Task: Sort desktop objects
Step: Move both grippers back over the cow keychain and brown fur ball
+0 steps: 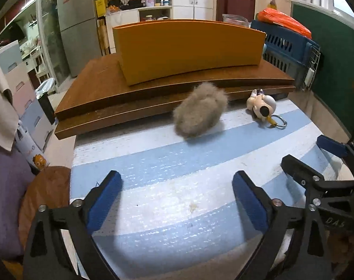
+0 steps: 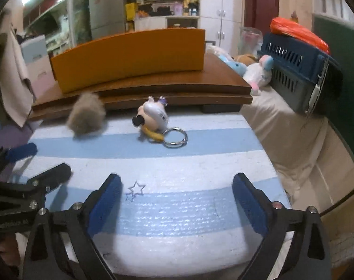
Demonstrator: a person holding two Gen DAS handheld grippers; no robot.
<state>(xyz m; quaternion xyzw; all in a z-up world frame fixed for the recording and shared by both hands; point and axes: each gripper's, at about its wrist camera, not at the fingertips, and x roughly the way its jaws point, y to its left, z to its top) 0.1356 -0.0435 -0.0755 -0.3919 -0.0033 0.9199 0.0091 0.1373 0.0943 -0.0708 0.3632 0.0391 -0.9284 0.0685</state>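
Note:
A grey-brown fur pompom [image 1: 199,110] lies on the blue-and-white striped mat [image 1: 153,161], close to the wooden board's edge. A small cartoon-figure keychain [image 1: 263,107] with a metal ring [image 1: 279,120] lies to its right. An orange box [image 1: 188,49] stands on the brown wooden board [image 1: 102,93] behind them. My left gripper [image 1: 177,198] is open and empty over the mat, short of the pompom. My right gripper [image 2: 177,198] is open and empty, short of the keychain [image 2: 153,116] and its ring [image 2: 175,137]. The pompom [image 2: 86,115] and orange box [image 2: 130,56] show in the right view too.
A blue pet carrier [image 2: 300,70] with an orange bag [image 2: 298,32] on top stands at the right. Plush toys [image 2: 254,72] lie beside it on a beige cloth [image 2: 282,128]. The other gripper shows at each view's side edge [image 1: 328,170] [image 2: 25,172]. A purple cushion [image 1: 4,198] lies left.

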